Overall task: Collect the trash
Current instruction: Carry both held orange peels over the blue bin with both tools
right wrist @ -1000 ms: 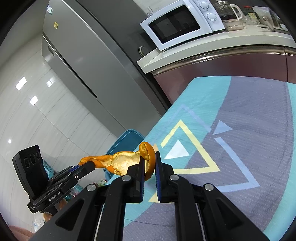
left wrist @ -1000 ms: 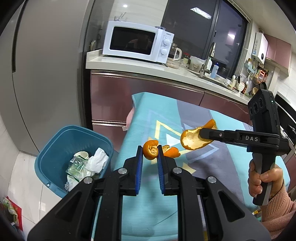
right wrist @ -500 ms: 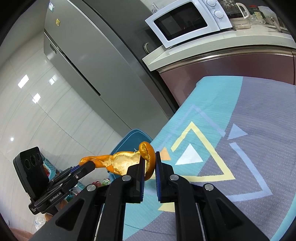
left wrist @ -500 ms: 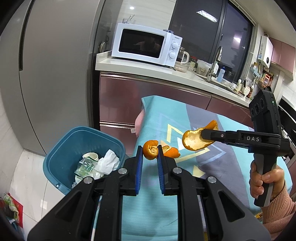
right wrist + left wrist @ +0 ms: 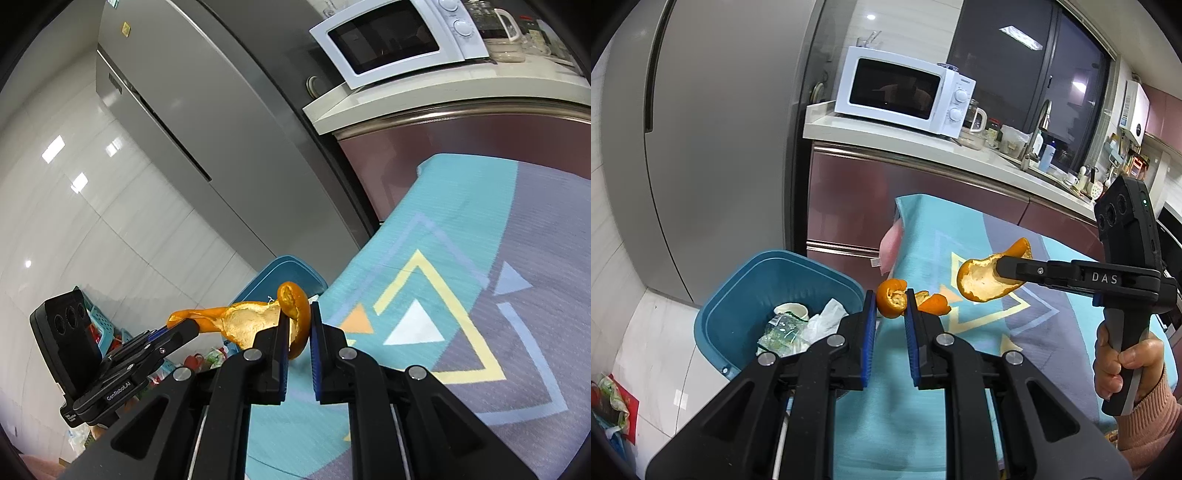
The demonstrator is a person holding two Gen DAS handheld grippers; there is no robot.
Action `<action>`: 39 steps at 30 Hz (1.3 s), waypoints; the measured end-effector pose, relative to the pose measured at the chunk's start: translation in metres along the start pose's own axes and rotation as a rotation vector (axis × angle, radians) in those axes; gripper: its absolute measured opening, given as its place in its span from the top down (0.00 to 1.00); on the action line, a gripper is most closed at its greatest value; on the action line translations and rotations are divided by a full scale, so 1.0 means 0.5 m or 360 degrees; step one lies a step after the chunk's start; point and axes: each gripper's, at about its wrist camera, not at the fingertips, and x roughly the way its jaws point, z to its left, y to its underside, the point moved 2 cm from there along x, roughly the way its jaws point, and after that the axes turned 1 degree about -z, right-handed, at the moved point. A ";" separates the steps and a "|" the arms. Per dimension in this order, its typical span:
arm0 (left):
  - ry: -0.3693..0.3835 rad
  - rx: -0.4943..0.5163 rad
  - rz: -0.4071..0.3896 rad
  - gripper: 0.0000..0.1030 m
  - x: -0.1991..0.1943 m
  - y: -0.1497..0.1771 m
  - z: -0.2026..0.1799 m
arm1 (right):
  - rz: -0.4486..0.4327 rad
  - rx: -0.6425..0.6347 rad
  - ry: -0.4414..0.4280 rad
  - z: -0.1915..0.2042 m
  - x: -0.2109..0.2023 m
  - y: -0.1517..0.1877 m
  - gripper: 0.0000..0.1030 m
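My left gripper (image 5: 890, 308) is shut on a curled orange peel (image 5: 893, 302) and holds it in the air over the table's left edge, just right of the blue trash bin (image 5: 738, 295). My right gripper (image 5: 297, 321) is shut on a larger orange peel (image 5: 295, 314). In the left wrist view that peel (image 5: 982, 280) hangs at the right gripper's tips (image 5: 1001, 267), above the cloth and right of the bin. In the right wrist view the left gripper (image 5: 184, 328) sits at lower left with its peel (image 5: 207, 315). The bin (image 5: 280, 269) shows behind the peels.
The bin holds crumpled paper and wrappers (image 5: 798, 325). A teal and grey patterned tablecloth (image 5: 960, 369) covers the table. A grey fridge (image 5: 720, 129) stands behind the bin. A counter (image 5: 923, 144) with a white microwave (image 5: 905, 92) runs behind the table.
Both grippers have moved left toward the bin with their peels still held. The bin now sits closer and more central in the left wrist view.
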 end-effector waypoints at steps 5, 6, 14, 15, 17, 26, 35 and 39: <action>-0.0025 -0.0020 0.0000 0.85 -0.003 0.002 0.017 | 0.0025 -0.0013 -0.0009 0.011 0.017 -0.003 0.91; -0.0026 -0.0023 0.0000 0.85 -0.003 0.001 0.020 | 0.0031 -0.0018 -0.0011 0.015 0.021 -0.004 0.91; -0.0064 -0.0052 -0.0001 0.85 -0.004 0.004 0.043 | 0.0057 -0.0045 -0.0017 0.034 0.045 -0.014 0.91; -0.0068 -0.0056 -0.0001 0.85 -0.005 0.005 0.045 | 0.0060 -0.0049 -0.0019 0.037 0.048 -0.014 0.91; -0.0077 -0.0064 0.0002 0.85 -0.005 0.005 0.050 | 0.0068 -0.0057 -0.0021 0.042 0.054 -0.015 0.91; -0.0109 -0.0091 0.0014 0.85 0.002 0.009 0.072 | 0.0110 -0.0080 -0.0021 0.060 0.085 -0.016 0.91; -0.0130 -0.0122 0.0029 0.85 0.013 0.014 0.091 | 0.0140 -0.0092 -0.0017 0.069 0.112 -0.023 0.91; -0.0142 -0.0133 0.0033 0.85 0.016 0.019 0.094 | 0.0155 -0.0099 -0.0014 0.074 0.125 -0.024 0.91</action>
